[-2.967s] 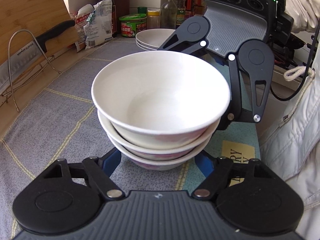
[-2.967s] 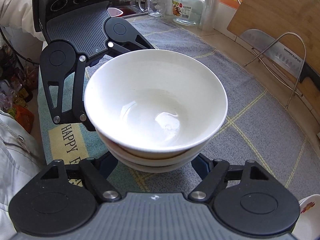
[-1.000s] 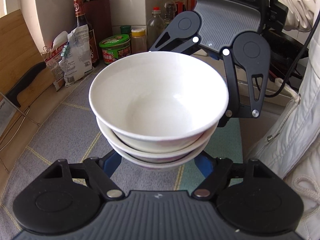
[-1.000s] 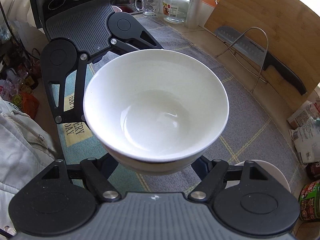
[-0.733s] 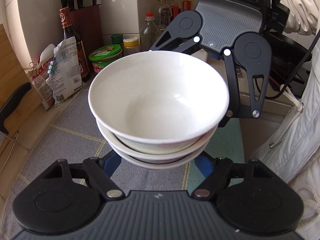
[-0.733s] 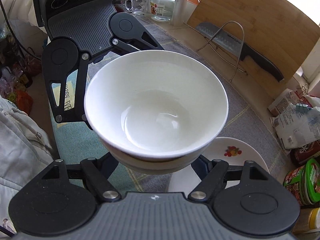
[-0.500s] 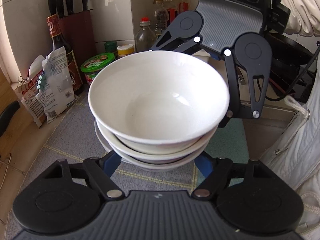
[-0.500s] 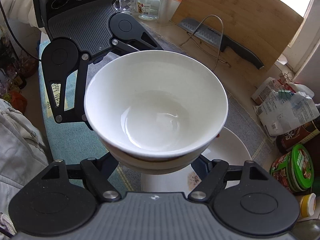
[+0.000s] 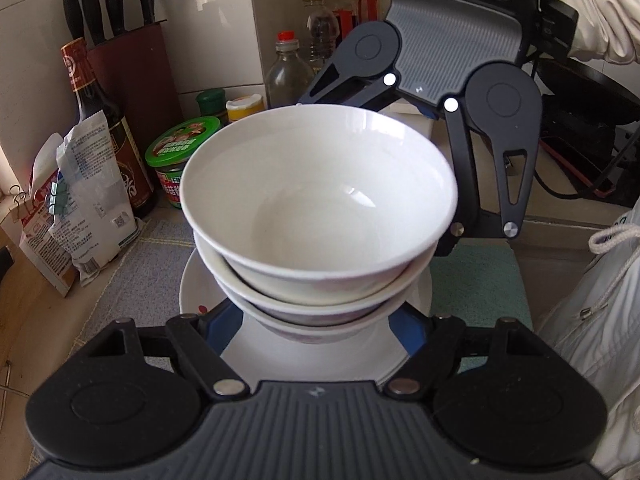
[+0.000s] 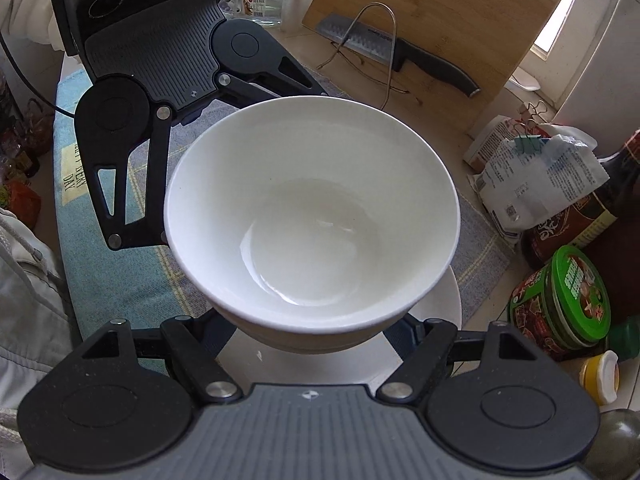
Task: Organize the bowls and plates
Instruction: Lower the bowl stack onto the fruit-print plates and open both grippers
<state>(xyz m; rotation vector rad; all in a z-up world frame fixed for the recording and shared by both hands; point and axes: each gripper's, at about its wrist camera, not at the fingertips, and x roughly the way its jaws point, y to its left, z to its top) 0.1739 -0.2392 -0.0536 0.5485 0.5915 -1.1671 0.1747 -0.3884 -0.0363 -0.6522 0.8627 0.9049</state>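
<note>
A stack of three white bowls [image 9: 320, 216] is held between my two grippers, just above a stack of white plates [image 9: 200, 284] on the grey mat. My left gripper [image 9: 316, 320] is shut on the near side of the bowl stack; its blue fingers [image 9: 224, 320] clasp the lowest bowl. My right gripper [image 10: 308, 344] is shut on the opposite side of the bowl stack [image 10: 312, 216]. The plates [image 10: 448, 300] show under the bowls in the right wrist view. The bowls hide most of the plates and the fingertips.
Behind the plates stand a green-lidded jar [image 9: 184, 160], a dark sauce bottle [image 9: 108, 140], paper bags [image 9: 84, 216], a knife block [image 9: 132, 64] and several bottles [image 9: 288, 68]. A cutting board [image 10: 432, 24], a knife [image 10: 392, 56] and a wire rack [image 10: 372, 48] lie further along the counter.
Both grippers have carried the bowl stack along the counter from the open mat to over the plate stack. The grip has not changed.
</note>
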